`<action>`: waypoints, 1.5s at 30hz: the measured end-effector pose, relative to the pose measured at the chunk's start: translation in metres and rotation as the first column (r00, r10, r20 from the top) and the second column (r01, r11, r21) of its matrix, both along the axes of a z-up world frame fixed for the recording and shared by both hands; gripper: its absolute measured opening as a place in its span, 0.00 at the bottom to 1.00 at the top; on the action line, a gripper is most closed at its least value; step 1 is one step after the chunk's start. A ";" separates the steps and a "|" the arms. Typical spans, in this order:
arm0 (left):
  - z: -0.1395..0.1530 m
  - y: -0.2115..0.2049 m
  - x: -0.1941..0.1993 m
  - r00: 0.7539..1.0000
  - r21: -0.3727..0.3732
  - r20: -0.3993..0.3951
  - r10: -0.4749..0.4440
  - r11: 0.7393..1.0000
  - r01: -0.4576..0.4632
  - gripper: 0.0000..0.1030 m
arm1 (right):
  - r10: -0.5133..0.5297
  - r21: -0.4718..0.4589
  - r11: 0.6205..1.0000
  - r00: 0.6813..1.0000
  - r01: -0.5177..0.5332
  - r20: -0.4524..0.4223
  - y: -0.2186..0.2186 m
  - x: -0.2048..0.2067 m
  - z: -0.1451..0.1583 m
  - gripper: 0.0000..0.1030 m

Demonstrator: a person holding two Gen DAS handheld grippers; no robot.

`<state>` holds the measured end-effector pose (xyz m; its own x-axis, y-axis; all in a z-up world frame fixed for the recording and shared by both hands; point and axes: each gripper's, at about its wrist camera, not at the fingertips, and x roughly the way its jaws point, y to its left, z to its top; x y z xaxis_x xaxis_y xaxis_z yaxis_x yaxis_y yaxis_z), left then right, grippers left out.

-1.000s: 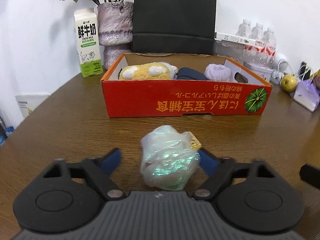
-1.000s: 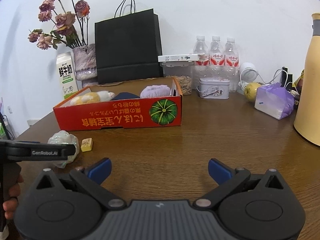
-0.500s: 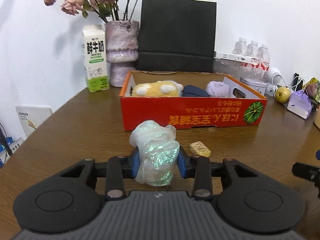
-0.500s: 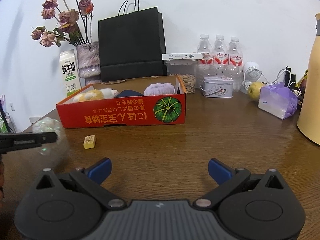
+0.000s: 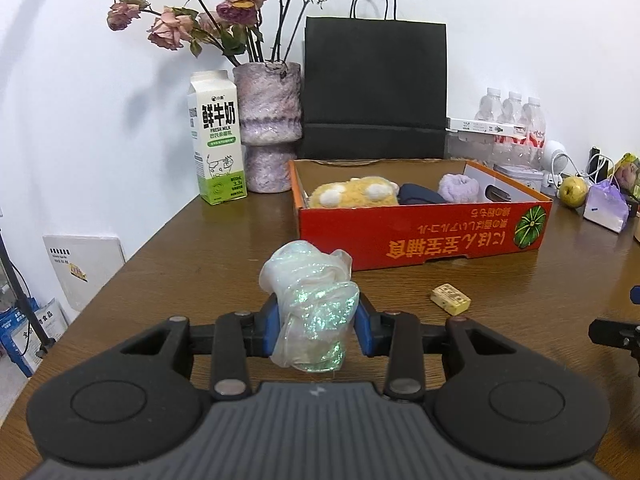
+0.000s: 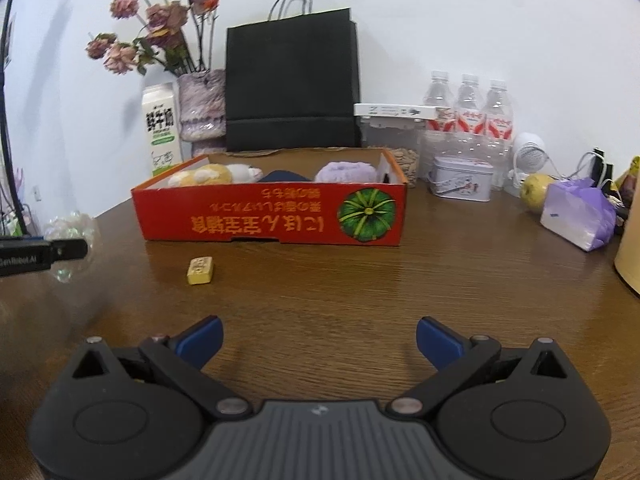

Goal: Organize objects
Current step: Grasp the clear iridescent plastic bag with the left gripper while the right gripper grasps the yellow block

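A crumpled iridescent plastic bag (image 5: 310,304) is pinched between the blue pads of my left gripper (image 5: 316,322), raised a little off the brown table. The same bag (image 6: 68,228) shows at the far left of the right wrist view, beside the left gripper's black finger. Ahead stands a red cardboard box (image 5: 424,232) holding a yellow plush toy (image 5: 352,192), a dark blue item and a purple fluffy item (image 5: 458,187). A small yellow block (image 5: 450,299) lies on the table before the box. My right gripper (image 6: 318,340) is open over bare wood, with nothing between its fingers.
Behind the box stand a milk carton (image 5: 216,140), a vase of dried roses (image 5: 268,128) and a black paper bag (image 5: 374,88). Water bottles (image 6: 468,116), a tin (image 6: 460,178), an apple (image 6: 536,192) and a purple packet (image 6: 580,218) crowd the right. The table's left edge (image 5: 132,256) is near.
My left gripper closed on the plastic bag, lifted it and drew back from the box. The yellow block that lay behind the bag is uncovered. The right gripper stayed put.
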<state>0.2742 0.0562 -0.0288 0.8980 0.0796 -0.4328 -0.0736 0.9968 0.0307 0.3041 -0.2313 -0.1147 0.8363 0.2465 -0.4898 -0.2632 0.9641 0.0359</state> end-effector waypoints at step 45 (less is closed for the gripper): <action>0.010 0.096 -0.010 0.990 -0.138 0.023 0.137 0.981 -0.133 0.37 | 0.091 -0.073 0.992 0.989 -0.100 -0.120 0.133 0.094 -0.011 0.38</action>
<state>0.2638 0.1519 -0.0187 0.8966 0.1436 -0.4189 -0.2067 0.9723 -0.1092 0.3980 -0.0985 -0.1253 0.7471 0.2800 -0.6028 -0.3529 0.9356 -0.0029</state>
